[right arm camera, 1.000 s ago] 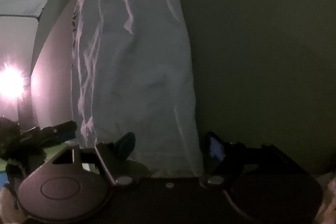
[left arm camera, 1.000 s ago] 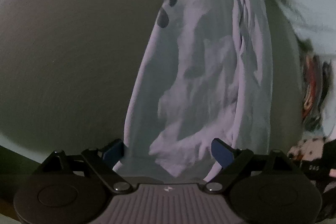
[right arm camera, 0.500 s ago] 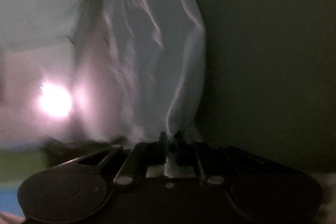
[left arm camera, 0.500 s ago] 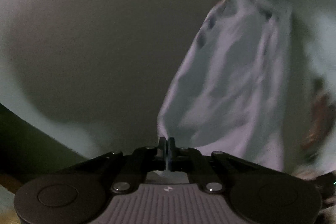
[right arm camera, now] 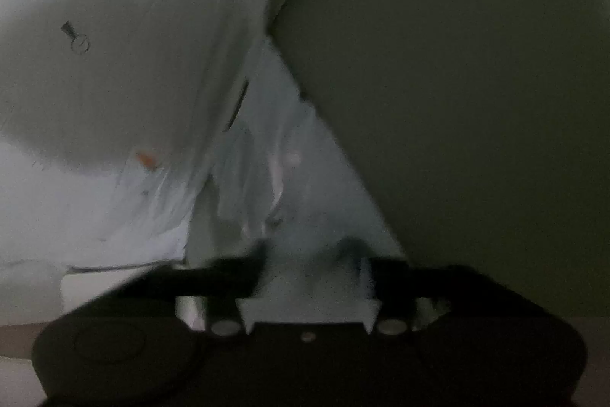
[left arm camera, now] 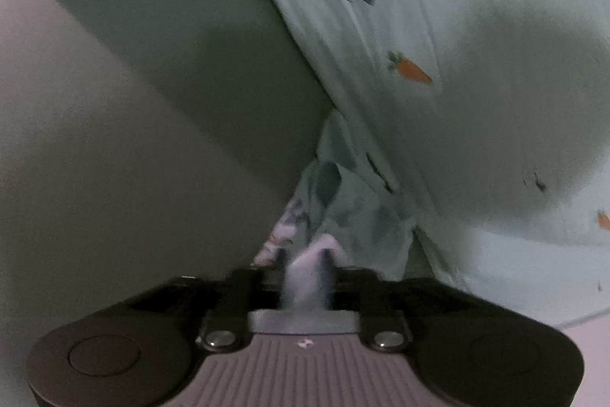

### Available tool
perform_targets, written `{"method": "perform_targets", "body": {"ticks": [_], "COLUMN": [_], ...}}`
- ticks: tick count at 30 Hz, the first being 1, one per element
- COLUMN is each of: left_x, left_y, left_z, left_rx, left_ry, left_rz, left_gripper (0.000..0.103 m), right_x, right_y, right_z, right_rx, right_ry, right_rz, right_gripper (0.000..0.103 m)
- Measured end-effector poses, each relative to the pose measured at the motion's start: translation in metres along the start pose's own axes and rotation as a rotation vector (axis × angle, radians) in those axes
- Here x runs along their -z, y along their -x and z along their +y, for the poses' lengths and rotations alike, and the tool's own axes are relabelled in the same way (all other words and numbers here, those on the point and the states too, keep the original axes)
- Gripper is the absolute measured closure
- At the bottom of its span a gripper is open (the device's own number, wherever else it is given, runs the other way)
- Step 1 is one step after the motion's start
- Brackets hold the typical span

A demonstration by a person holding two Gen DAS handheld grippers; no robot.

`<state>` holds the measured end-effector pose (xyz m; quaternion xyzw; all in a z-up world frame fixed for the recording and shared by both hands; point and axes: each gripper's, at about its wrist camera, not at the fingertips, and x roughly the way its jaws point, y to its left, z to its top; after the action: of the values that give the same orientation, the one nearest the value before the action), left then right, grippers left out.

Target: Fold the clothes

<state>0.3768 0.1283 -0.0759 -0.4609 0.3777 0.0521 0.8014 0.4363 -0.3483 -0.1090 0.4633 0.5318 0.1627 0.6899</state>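
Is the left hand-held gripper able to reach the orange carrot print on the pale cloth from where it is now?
Probably yes: nothing stands between the left hand-held gripper and the carrot print, but cloth sits between its fingers.

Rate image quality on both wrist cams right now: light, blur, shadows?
Left wrist: dim, carrot-print cloth fairly sharp, a broad soft shadow on it, left gripper fingertips motion-smeared. Right wrist: darker, cloth washed grey, right gripper blurred. Both show fisheye bending and black corners.
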Motion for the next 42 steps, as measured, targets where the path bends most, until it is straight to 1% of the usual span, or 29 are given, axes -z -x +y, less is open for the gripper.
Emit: {"method": "perform_targets", "body": {"ticks": [1, 2, 4, 6, 7, 9, 10, 11, 12, 13, 14, 16, 17, 18, 20, 21, 22, 23, 24, 26, 28, 29, 30, 31, 33, 34, 36, 39, 42], "left_x": [0.004, 0.012, 0.028, 0.05, 0.062, 0.087, 0.1, 0.108, 0.115, 0.121, 0.125, 0.126, 0.125, 0.125, 0.122, 0.121, 0.12, 0.12, 0.121, 0.122, 0.121, 0.12, 0.119, 0.118, 0.117, 0.117, 0.117, 0.118, 0.118], "left_y": [0.002, 0.001, 0.001, -0.01, -0.018, -0.029, -0.033, -0.037, -0.037, -0.037, -0.039, -0.04, -0.041, -0.041, -0.04, -0.043, -0.038, -0.036, -0.037, -0.039, -0.039, -0.04, -0.042, -0.044, -0.047, -0.047, -0.049, -0.05, -0.052], "left_z": [0.0, 0.001, 0.005, 0.009, 0.01, 0.012, 0.013, 0.016, 0.016, 0.014, 0.013, 0.014, 0.015, 0.016, 0.016, 0.016, 0.017, 0.018, 0.018, 0.017, 0.017, 0.017, 0.017, 0.017, 0.017, 0.016, 0.016, 0.016, 0.016], "left_rx": [-0.003, -0.024, -0.077, -0.154, -0.196, -0.259, -0.277, -0.281, -0.275, -0.267, -0.258, -0.262, -0.267, -0.271, -0.27, -0.267, -0.265, -0.264, -0.263, -0.266, -0.265, -0.258, -0.25, -0.243, -0.234, -0.232, -0.23, -0.226, -0.222], "left_ry": [-0.03, -0.067, -0.145, -0.228, -0.269, -0.323, -0.331, -0.324, -0.315, -0.306, -0.283, -0.249, -0.236, -0.223, -0.21, -0.204, -0.202, -0.207, -0.215, -0.238, -0.243, -0.234, -0.224, -0.215, -0.205, -0.206, -0.207, -0.21, -0.213], "left_rz": [-0.017, -0.014, 0.006, 0.076, 0.115, 0.162, 0.176, 0.188, 0.172, 0.138, 0.129, 0.105, 0.097, 0.089, 0.087, 0.091, 0.093, 0.094, 0.095, 0.099, 0.108, 0.113, 0.118, 0.124, 0.131, 0.13, 0.128, 0.125, 0.122], "left_gripper": [0.053, 0.049, 0.047, 0.047, 0.047, 0.047, 0.047, 0.043, 0.035, 0.03, 0.025, 0.025, 0.025, 0.025, 0.025, 0.025, 0.025, 0.025, 0.024, 0.024, 0.021, 0.017, 0.013, 0.011, 0.006, 0.005, 0.001, 0.001, 0.001], "right_x": [-0.003, -0.006, -0.012, -0.019, -0.015, 0.001, 0.009, 0.018, 0.024, 0.029, 0.033, 0.037, 0.04, 0.045, 0.064, 0.074, 0.085, 0.096, 0.103, 0.114, 0.118, 0.116, 0.115, 0.114, 0.119, 0.123, 0.125, 0.121, 0.121], "right_y": [0.0, 0.0, 0.0, 0.0, -0.004, -0.013, -0.017, -0.023, -0.029, -0.035, -0.041, -0.05, -0.053, -0.054, -0.059, -0.062, -0.065, -0.07, -0.074, -0.078, -0.084, -0.086, -0.088, -0.089, -0.086, -0.081, -0.076, -0.073, -0.073], "right_z": [0.001, 0.001, 0.002, 0.004, 0.0, -0.005, -0.006, -0.006, -0.006, -0.005, -0.004, 0.003, 0.012, 0.02, 0.041, 0.05, 0.056, 0.062, 0.065, 0.067, 0.068, 0.066, 0.063, 0.06, 0.046, 0.038, 0.033, 0.031, 0.032], "right_rx": [0.013, 0.026, 0.052, 0.077, 0.097, 0.148, 0.166, 0.185, 0.19, 0.192, 0.19, 0.23, 0.281, 0.345, 0.479, 0.53, 0.576, 0.623, 0.659, 0.681, 0.688, 0.686, 0.683, 0.68, 0.687, 0.696, 0.688, 0.671, 0.67], "right_ry": [0.008, 0.016, 0.033, 0.049, 0.065, 0.108, 0.129, 0.148, 0.161, 0.172, 0.18, 0.225, 0.289, 0.397, 0.694, 0.821, 0.939, 1.044, 1.126, 1.221, 1.223, 1.202, 1.177, 1.15, 1.141, 1.151, 1.152, 1.13, 1.144], "right_rz": [-0.018, -0.036, -0.072, -0.108, -0.104, -0.085, -0.071, -0.06, -0.048, -0.035, -0.024, -0.035, -0.06, -0.083, -0.126, -0.146, -0.162, -0.172, -0.173, -0.15, -0.129, -0.11, -0.082, -0.054, -0.017, -0.01, -0.036, -0.029, -0.026], "right_gripper": [0.044, 0.044, 0.043, 0.043, 0.043, 0.043, 0.043, 0.043, 0.043, 0.043, 0.043, 0.043, 0.043, 0.043, 0.041, 0.033, 0.023, 0.019, 0.018, 0.017, 0.015, 0.013, 0.008, 0.004, 0.004, 0.0, 0.0, 0.0, 0.0]}}
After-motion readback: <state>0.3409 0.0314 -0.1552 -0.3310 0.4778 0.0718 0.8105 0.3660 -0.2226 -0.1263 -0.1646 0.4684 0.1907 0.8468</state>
